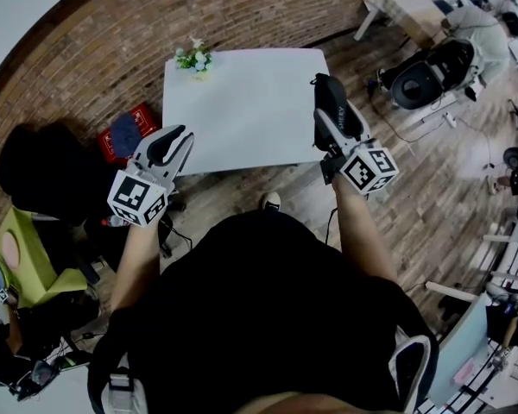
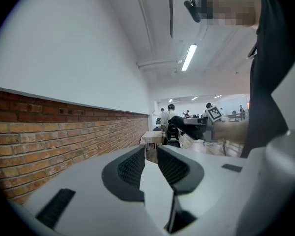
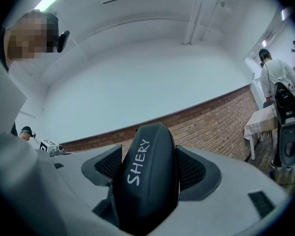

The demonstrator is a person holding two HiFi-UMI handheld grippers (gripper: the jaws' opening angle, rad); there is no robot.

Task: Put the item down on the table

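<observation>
As we look down from the head view, the right gripper (image 1: 330, 102) holds a black case (image 1: 326, 89) above the white table's (image 1: 242, 110) right edge. In the left gripper view, the left gripper (image 2: 151, 156) has its jaws slightly apart and empty. In the right gripper view, we see the jaws clamped on the case's sides.

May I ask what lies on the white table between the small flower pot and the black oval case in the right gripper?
Nothing: the head view shows bare white table between small flower pot and black oval case.

Brick wall (image 1: 268, 11), wooden floor (image 1: 440, 205)
</observation>
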